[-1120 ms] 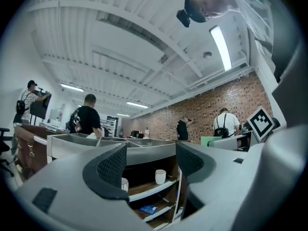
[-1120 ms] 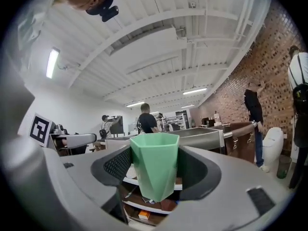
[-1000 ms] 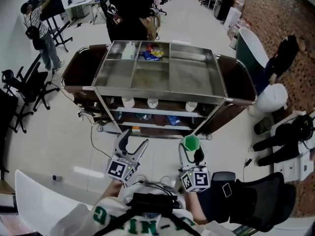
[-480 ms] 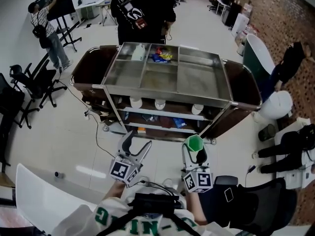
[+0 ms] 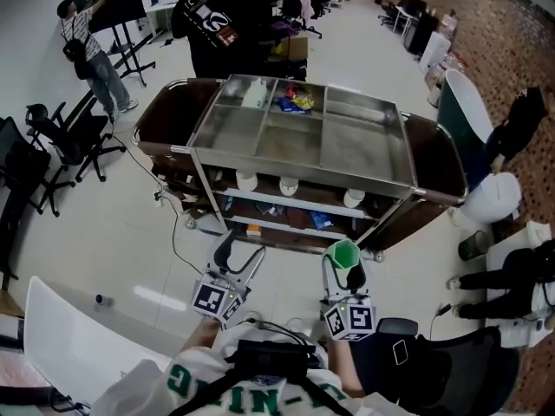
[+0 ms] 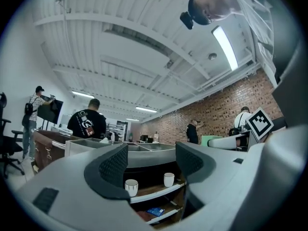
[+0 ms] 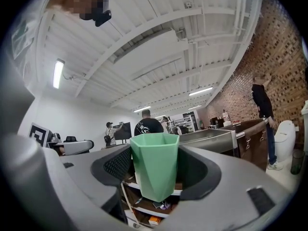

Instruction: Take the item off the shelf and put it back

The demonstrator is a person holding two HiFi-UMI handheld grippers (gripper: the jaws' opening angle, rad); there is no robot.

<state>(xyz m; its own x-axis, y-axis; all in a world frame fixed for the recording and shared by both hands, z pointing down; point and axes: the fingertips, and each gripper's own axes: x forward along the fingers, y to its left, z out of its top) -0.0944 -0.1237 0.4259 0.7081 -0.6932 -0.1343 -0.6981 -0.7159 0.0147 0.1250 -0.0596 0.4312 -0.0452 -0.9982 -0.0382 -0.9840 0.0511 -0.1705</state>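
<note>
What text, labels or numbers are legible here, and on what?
"-NI": green letters on the wearer's white shirt, rest covered.
White print on the black T-shirt: too blurred to read.
Square markers on left gripper and right gripper: patterns, no text.
Nothing readable on the green cup or cart packets.
</note>
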